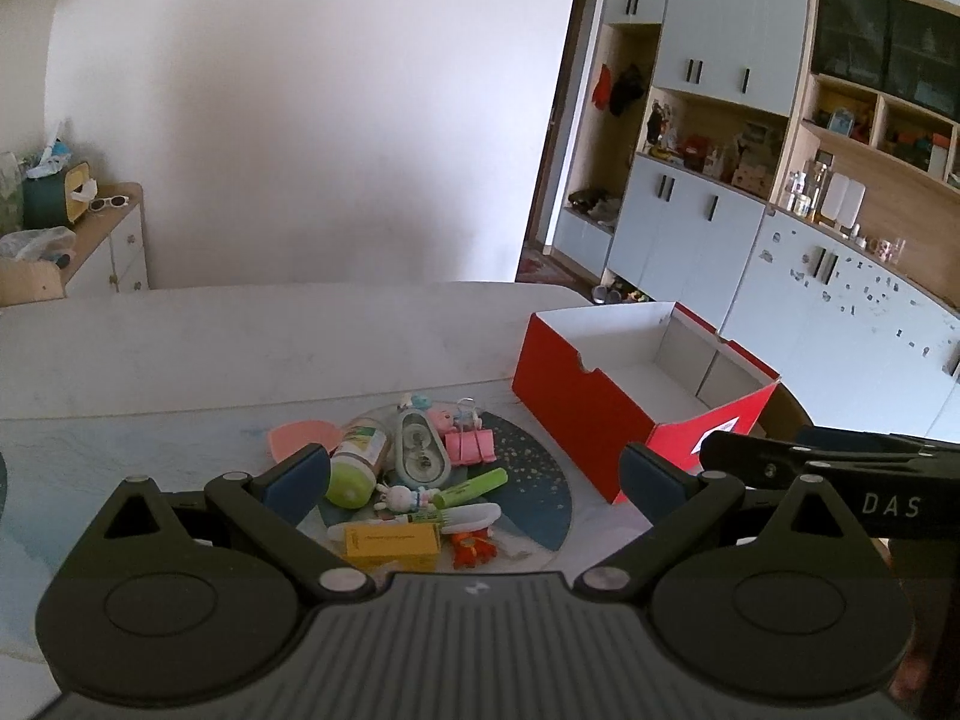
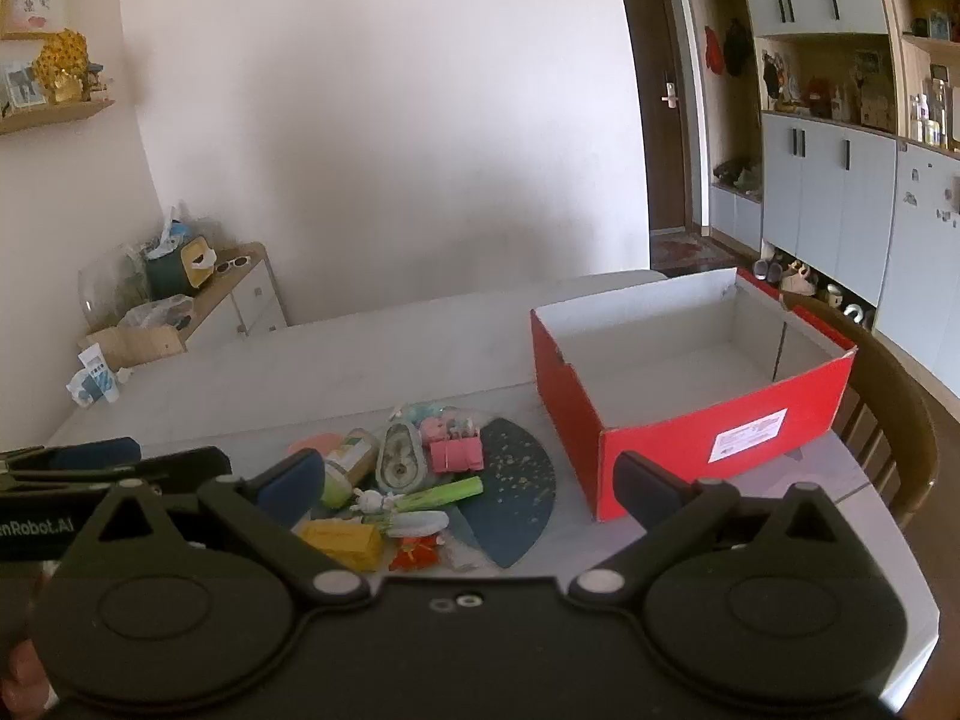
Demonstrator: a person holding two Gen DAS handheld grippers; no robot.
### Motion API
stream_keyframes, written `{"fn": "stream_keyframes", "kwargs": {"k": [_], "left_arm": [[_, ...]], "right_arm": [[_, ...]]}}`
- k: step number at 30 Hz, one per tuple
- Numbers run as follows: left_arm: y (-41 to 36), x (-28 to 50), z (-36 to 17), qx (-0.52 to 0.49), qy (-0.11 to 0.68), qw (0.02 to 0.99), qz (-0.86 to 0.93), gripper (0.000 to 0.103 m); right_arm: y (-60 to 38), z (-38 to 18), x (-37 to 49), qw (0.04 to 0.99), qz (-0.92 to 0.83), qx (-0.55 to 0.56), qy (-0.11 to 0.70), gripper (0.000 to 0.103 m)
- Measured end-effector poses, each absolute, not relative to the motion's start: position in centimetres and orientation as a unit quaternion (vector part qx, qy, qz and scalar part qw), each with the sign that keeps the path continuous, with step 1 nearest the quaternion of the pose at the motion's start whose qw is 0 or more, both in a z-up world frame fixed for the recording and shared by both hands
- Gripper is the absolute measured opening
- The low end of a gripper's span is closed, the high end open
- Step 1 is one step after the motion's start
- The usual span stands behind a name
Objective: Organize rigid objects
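White table (image 1: pixel 252 336) carries everything. Red box (image 2: pixel 690 444) sits open-topped at 2 o'clock from the right gripper (image 2: pixel 468 486), inside bare. Dark round mat (image 2: pixel 516 480) just left of the box, small items piled on its left part: yellow carton (image 1: pixel 393 543) nearest, green-capped bottle (image 1: pixel 354 468) at 11, white tape dispenser (image 1: pixel 420 450) at 12, pink binder clip (image 1: pixel 471 444) at 1, green marker (image 1: pixel 471 486) beside it. Left gripper (image 1: pixel 474 480) fingers wide apart, holding nothing. Right gripper same: spread, nothing held.

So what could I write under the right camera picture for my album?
Open hand-held gripper hangs above a pile of small things beside an empty red box on a white table.
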State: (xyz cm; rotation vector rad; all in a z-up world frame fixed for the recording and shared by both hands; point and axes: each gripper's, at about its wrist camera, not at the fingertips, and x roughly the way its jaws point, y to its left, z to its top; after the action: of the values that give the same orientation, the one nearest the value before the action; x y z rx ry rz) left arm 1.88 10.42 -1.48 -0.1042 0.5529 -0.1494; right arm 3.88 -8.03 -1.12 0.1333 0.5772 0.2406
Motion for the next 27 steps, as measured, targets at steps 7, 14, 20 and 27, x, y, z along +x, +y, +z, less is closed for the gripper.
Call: {"fn": "stream_keyframes", "kwargs": {"k": [7,14,20,27], "left_arm": [[12.5,3.3,-2.2,-0.043,0.286,0.955,-0.062,0.103],[14.3,4.7,-4.4,-0.014,0.279,0.957,-0.072,0.103],[15.2,6.0,-7.7,0.006,0.296,0.951,-0.086,0.103],[14.4,6.6,-11.7,0.039,0.325,0.937,-0.118,0.103]], "right_arm": [[-5.9,-1.7,4.5,0.947,0.128,0.055,0.289,0.102],[-4.5,-2.9,6.0,0.939,0.137,0.046,0.311,0.102],[-4.1,-4.9,7.4,0.929,0.135,0.047,0.342,0.102],[-3.5,-7.5,9.1,0.914,0.131,0.038,0.382,0.099]]}}
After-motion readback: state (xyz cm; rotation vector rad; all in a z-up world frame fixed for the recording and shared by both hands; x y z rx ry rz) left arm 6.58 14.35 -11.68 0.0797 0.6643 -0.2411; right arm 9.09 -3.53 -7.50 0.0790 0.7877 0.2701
